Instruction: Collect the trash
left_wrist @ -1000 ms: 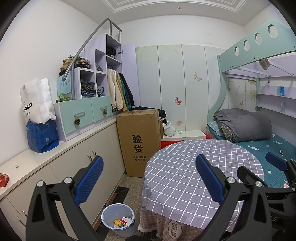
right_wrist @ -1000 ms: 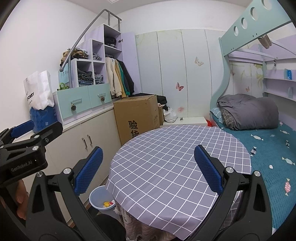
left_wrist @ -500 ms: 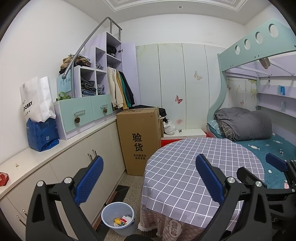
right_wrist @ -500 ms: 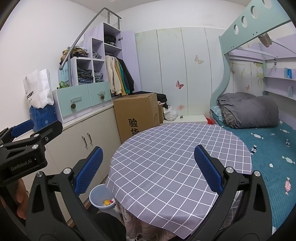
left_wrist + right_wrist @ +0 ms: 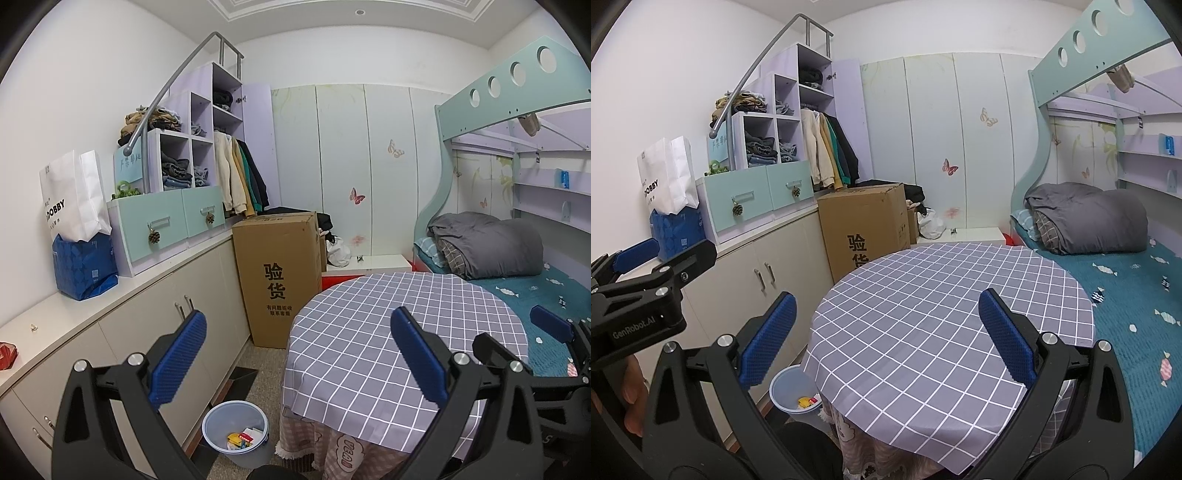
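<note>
View nudged closer | left claw [image 5: 297, 356] wide, empty (right claw [image 5: 886, 338] too)

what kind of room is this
Most likely a child's bedroom: a mint-green bunk bed frame over a teal mattress with a folded grey duvet, butterfly stickers on pale wardrobe doors, and open lilac shelves of folded clothes.
</note>
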Motion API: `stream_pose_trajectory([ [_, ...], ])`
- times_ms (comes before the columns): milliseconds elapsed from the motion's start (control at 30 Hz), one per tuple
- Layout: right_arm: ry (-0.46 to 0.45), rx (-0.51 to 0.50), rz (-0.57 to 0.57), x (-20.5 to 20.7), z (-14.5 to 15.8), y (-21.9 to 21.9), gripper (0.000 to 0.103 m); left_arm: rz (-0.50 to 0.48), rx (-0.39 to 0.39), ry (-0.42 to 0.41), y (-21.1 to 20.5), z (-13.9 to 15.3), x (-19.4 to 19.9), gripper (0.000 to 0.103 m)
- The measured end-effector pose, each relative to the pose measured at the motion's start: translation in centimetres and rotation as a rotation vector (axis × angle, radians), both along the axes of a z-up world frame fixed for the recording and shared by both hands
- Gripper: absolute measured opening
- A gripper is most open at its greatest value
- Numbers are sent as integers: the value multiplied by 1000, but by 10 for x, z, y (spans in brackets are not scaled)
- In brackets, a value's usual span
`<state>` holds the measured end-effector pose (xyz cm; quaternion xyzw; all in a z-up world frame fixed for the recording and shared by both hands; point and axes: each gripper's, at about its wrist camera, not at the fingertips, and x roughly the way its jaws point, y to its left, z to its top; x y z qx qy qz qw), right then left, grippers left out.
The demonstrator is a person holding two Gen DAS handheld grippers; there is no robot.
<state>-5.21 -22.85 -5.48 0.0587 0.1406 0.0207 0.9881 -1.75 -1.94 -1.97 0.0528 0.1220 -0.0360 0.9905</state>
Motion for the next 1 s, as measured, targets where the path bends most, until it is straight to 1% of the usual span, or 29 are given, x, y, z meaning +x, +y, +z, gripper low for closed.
stream_pose_trajectory([
  [1000, 16, 10, 8, -3, -7, 3, 97, 1, 2, 8, 7, -8, 0, 98],
])
